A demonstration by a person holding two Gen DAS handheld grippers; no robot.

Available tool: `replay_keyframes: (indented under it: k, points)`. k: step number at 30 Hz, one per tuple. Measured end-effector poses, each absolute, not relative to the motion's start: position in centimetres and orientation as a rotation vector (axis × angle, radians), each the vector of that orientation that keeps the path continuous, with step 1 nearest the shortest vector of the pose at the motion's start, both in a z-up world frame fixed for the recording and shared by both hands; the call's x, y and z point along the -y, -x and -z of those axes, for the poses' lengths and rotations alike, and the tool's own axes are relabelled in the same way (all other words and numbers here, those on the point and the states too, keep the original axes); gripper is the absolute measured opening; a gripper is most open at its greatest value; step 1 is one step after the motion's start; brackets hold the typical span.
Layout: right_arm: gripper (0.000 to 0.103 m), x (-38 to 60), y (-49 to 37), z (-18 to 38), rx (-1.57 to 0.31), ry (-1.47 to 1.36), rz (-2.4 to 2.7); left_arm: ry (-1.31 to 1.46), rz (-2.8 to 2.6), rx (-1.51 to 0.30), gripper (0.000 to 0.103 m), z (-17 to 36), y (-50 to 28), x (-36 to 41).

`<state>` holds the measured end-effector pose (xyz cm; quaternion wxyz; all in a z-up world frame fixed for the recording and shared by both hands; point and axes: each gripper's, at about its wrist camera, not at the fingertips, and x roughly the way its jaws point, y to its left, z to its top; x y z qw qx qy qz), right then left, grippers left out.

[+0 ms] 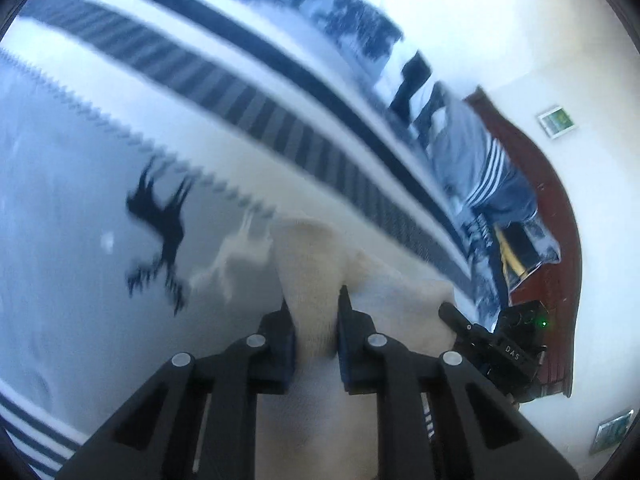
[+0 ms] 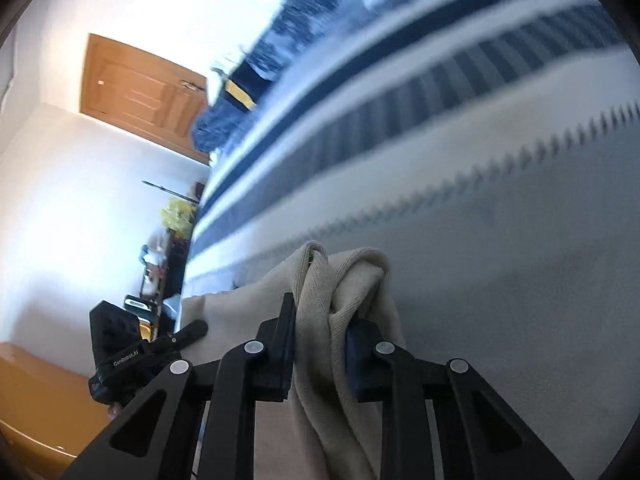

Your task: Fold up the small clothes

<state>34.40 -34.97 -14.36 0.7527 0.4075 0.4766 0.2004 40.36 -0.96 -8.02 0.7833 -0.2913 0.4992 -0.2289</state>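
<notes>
White letters "DAS" on the black plastic right gripper body in the left wrist view, white "GenRobot.AI" on the black plastic left gripper body in the right wrist view

Cream garment: most of it hidden behind gripper frames, lower part cut by bottom edge; kind of garment not discernible.
Patterned bedspread: motion-blurred, animal motif smeared.
Dark clothes pile: blurred, items indistinguishable.
Shelf clutter: too small to identify.
</notes>
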Motion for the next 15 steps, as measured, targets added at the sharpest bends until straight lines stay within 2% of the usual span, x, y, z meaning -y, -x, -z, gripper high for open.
replay_keyframes:
  k: [3, 4, 8, 9, 10, 11, 12, 14, 15]
  points:
    - [0.023, 34.3, -37.4, 14.0, -1.065, -0.860, -0.434, 0.577, 0.420, -1.101, 0.018, 8.1, -42.4, 1.5]
    - [0.026, 33.9, -38.8, 15.0, -1.113, -0.860, -0.429, 0.550, 0.377, -1.132, 0.023, 8.8, -42.9, 1.6]
    - [0.030, 32.4, -40.4, 18.9, -1.259, -0.778, -0.342, 0.499, 0.305, -1.211, 0.027, 11.2, -42.2, 0.9]
    - [0.033, 32.6, -39.7, 18.7, -1.248, -0.798, -0.336, 0.505, 0.330, -1.200, 0.034, 11.0, -41.1, 0.5]
    - [0.034, 32.9, -38.3, 17.7, -1.208, -0.831, -0.356, 0.510, 0.359, -1.181, 0.048, 10.6, -39.6, 0.1]
    - [0.036, 33.1, -37.3, 16.9, -1.182, -0.841, -0.361, 0.508, 0.377, -1.164, 0.055, 10.3, -38.2, -0.3]
    - [0.048, 33.4, -35.2, 15.7, -1.138, -0.854, -0.362, 0.494, 0.388, -1.143, 0.064, 10.1, -36.0, -0.6]
    - [0.063, 33.1, -30.4, 13.9, -1.093, -0.864, -0.379, 0.455, 0.393, -1.146, 0.064, 10.3, -32.9, -0.8]
    - [0.063, 32.8, -28.1, 13.4, -1.082, -0.866, -0.381, 0.430, 0.392, -1.158, 0.064, 10.8, -31.3, -0.7]
